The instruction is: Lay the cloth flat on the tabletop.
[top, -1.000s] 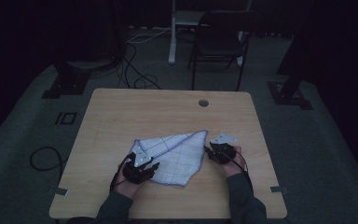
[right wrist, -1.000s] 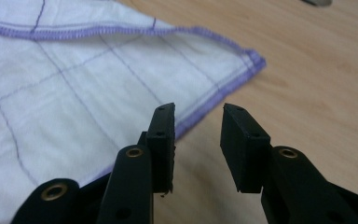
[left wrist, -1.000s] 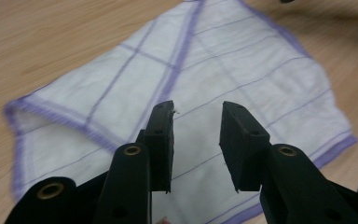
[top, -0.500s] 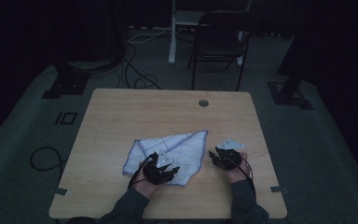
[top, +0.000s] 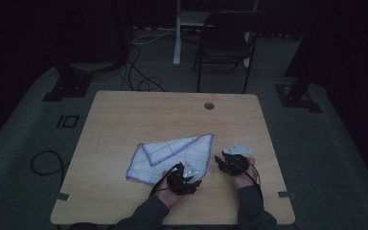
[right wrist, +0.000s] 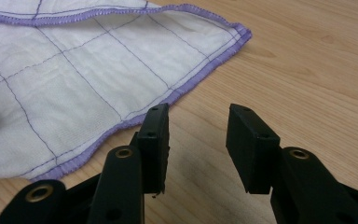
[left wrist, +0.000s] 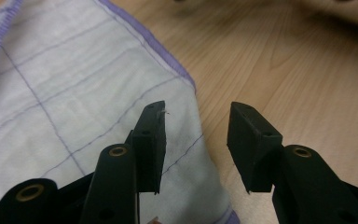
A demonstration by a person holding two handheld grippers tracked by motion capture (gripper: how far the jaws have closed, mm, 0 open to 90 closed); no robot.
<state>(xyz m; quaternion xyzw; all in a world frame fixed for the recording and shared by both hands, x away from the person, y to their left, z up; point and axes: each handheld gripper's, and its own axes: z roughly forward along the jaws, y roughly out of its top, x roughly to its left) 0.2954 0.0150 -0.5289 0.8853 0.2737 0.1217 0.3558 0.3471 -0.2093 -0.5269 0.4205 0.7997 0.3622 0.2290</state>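
Note:
A white cloth (top: 172, 152) with thin purple grid lines and a purple hem lies folded on the wooden table (top: 124, 120). My left gripper (top: 188, 173) is at the cloth's near right edge. In the left gripper view its jaws (left wrist: 196, 116) stand open, one over the cloth (left wrist: 74, 93) and one over bare wood, gripping nothing. They have just been opening. My right gripper (top: 226, 164) sits to the right of the cloth. It is open (right wrist: 198, 116) over bare wood beside the hem of the cloth (right wrist: 74, 79), nothing between the jaws, which have also widened.
A round cable hole (top: 209, 105) is near the table's far edge. Behind the table stand a dark chair (top: 225, 43) and a white post (top: 177, 33). Cables (top: 143, 81) and dark stand bases (top: 67, 86) lie on the floor.
My left hand has slid right along the cloth's near edge, from its left corner to its right part. The right hand has stayed where it was.

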